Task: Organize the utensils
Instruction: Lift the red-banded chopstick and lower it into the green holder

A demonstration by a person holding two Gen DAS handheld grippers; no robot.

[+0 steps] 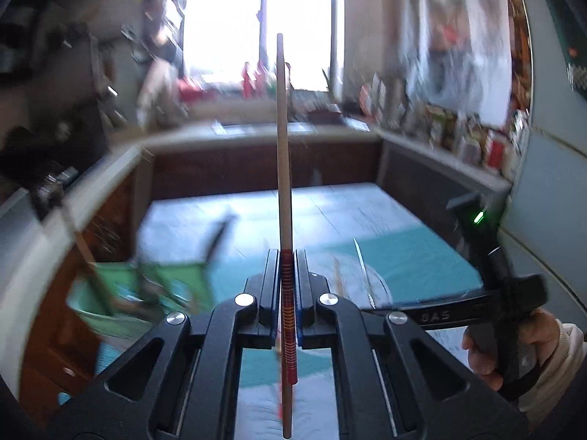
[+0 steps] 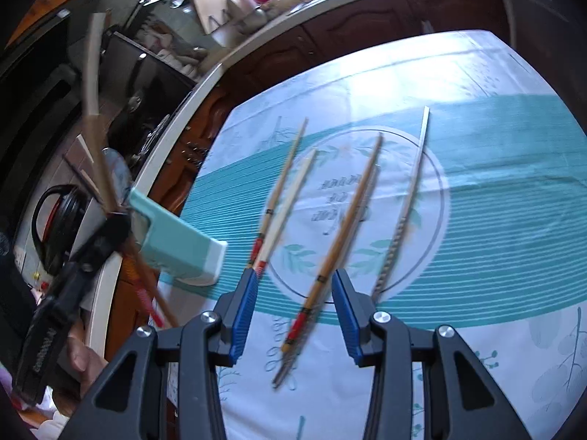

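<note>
My left gripper (image 1: 287,256) is shut on a wooden chopstick (image 1: 283,146) with a red banded handle, which stands nearly upright between the blue pads. In the right wrist view that gripper (image 2: 117,220) hovers beside a pale teal utensil holder (image 2: 176,242) at the table's left edge. The holder (image 1: 121,293) is blurred in the left wrist view, with sticks inside. My right gripper (image 2: 293,278) stands open low over the tablecloth. A brown chopstick (image 2: 348,220) lies under the gap between its jaws. Two pale chopsticks (image 2: 290,190) lie left of it and a metal chopstick (image 2: 411,198) to its right.
A white and teal tablecloth (image 2: 495,220) covers the table. Dark wooden cabinets (image 2: 330,36) and a pale counter edge (image 2: 176,128) run behind and to the left. A black appliance (image 2: 55,220) sits off the table's left side. A hand (image 1: 488,344) holds the right gripper.
</note>
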